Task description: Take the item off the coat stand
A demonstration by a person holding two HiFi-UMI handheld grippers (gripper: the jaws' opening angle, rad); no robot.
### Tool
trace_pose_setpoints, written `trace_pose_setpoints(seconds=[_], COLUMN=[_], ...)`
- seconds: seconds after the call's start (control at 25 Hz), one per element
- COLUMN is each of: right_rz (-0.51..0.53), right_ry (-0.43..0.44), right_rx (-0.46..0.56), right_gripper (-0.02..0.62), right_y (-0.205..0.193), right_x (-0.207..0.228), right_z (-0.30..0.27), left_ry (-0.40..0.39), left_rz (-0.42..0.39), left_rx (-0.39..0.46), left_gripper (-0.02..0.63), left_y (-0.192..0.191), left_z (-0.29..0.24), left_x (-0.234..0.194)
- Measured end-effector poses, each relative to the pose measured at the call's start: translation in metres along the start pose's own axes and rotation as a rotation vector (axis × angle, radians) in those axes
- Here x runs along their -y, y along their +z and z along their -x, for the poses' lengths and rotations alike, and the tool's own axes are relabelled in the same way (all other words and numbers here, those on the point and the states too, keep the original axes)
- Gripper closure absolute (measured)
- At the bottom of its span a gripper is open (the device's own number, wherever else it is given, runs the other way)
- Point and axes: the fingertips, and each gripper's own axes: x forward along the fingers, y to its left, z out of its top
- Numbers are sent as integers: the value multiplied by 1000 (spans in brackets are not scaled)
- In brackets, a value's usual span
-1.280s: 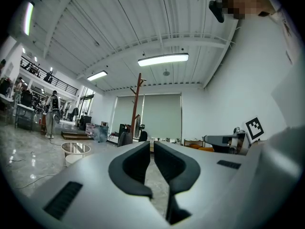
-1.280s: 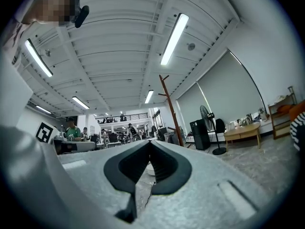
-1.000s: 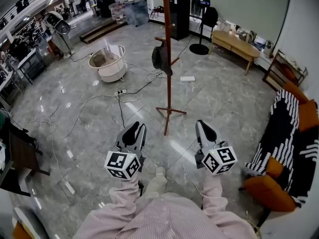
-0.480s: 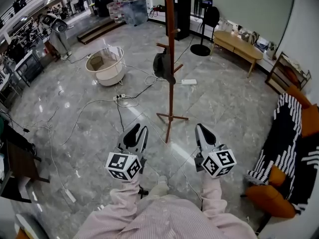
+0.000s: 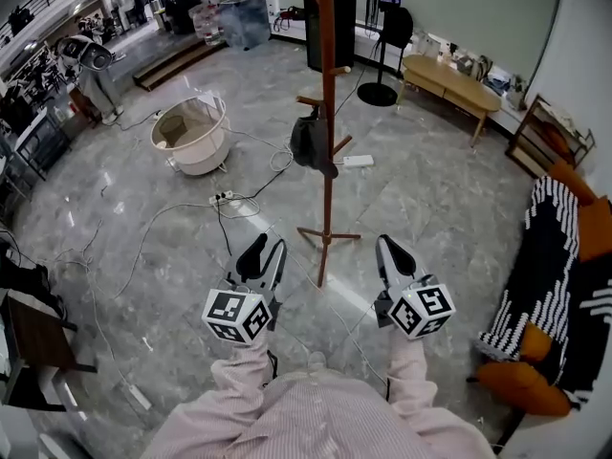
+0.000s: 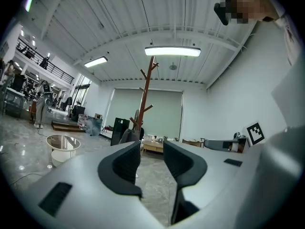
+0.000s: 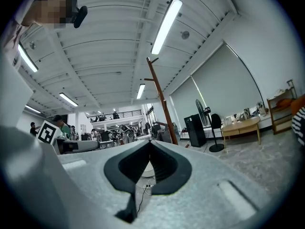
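A tall brown wooden coat stand point(image 5: 326, 103) rises from the grey floor straight ahead of me. A dark item point(image 5: 311, 142) hangs from a low peg on its left side. Both grippers are held low, well short of the stand's feet. My left gripper point(image 5: 264, 252) is left of the pole, its jaws apart and opening, with nothing between them. In the left gripper view the stand point(image 6: 145, 92) and the hanging item point(image 6: 127, 135) show far beyond the left gripper point(image 6: 151, 157). My right gripper point(image 5: 390, 251) is right of the pole. The right gripper point(image 7: 150, 146) has its tips together and holds nothing.
A white round tub point(image 5: 191, 134) stands at the left, and cables point(image 5: 225, 199) trail across the floor to a power strip point(image 5: 360, 161). A black cabinet point(image 5: 330, 27), a standing fan point(image 5: 381, 92) and a wooden bench point(image 5: 449, 75) line the back. A striped sofa point(image 5: 550, 256) is at the right.
The coat stand has come nearer in the head view and its feet sit lower in the picture. Both grippers keep their places in front of me.
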Motion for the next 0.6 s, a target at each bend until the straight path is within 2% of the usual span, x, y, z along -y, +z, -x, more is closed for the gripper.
trace_pose_setpoints(seconds=[0.6], right_rz=[-4], right_ry=[-11], right_rx=[-21], right_gripper=[591], right_y=[-13], right_x=[16], right_z=[-66], left_ry=[-25], left_rz=[15], left_rx=[-7], left_gripper=[421], left_y=[3], left_z=[-61], left_x=[-50])
